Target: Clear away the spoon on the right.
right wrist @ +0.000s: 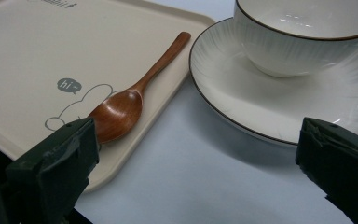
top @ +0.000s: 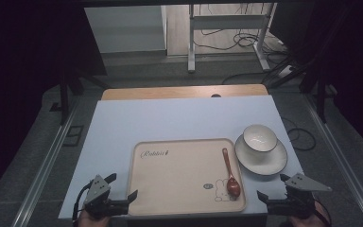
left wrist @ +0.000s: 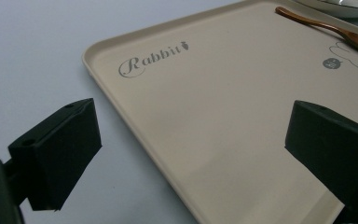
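**Operator:** At the near edge of the tray [top: 170, 189], what is the status of the 2 grippers?

**Technician:** Left gripper [top: 123, 191]: jaws spread wide, nothing held, straddling the tray's near-left rim. Right gripper [top: 272, 188]: jaws equally wide, nothing held, just off the tray's near-right corner, over the white table [top: 179, 120].

**Operator:** Locate the work items relative to the tray.

**Technician:** Wooden spoon [top: 230, 174] lies inside the tray along its right side, bowl toward the near edge, on the printed rabbit. Saucer [top: 261, 158] sits on the table just beside the tray's right rim, carrying 1 white bowl [top: 260, 137].

**Operator:** Step in hand?

**Technician:** Judged as the approach phase; no contact yet. The right gripper faces the spoon and saucer.

**Operator:** Next move?

**Technician:** Probably: advance the right gripper, centre the jaws on the chosen item, then close. The saucer rim is thin and needs a level, low entry.
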`<state>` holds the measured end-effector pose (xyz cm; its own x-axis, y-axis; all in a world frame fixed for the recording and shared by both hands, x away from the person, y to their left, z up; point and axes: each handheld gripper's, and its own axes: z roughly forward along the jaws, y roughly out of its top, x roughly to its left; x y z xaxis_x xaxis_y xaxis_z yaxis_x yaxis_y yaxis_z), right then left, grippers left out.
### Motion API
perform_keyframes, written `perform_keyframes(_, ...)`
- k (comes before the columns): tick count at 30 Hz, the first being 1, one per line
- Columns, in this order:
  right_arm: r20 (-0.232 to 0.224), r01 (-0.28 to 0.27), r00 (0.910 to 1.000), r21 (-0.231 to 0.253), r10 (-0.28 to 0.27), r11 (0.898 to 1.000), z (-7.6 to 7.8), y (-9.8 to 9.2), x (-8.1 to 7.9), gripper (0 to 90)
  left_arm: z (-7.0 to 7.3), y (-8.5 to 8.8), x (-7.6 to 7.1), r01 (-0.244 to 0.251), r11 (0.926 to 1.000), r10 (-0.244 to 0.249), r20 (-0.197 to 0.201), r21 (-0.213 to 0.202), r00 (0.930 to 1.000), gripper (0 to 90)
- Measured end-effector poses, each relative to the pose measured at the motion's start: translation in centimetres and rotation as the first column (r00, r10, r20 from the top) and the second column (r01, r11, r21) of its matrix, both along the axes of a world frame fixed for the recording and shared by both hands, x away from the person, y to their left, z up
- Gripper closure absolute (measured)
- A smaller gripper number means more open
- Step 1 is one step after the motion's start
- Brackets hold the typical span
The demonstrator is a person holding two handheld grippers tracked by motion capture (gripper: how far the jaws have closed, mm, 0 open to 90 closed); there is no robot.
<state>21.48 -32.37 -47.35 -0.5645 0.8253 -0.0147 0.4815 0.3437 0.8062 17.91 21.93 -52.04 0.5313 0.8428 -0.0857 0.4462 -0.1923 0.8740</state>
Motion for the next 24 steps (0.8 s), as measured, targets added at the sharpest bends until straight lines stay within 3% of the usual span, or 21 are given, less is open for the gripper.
perform_keyframes(8,0.019,0.042,0.9989,0.009,-0.043,0.999,-0.5,-0.9,-0.4,0.0,0.0,0.0,0.0,-0.001,1.0000,0.001,0.003,0.001,1.0000,3.2)
perform_keyframes(24,-0.036,0.048,0.9982,-0.008,-0.049,0.999,-1.8,-1.4,-0.1,0.0,0.0,0.0,0.0,0.001,1.0000,-0.001,0.003,0.003,1.0000,3.2)
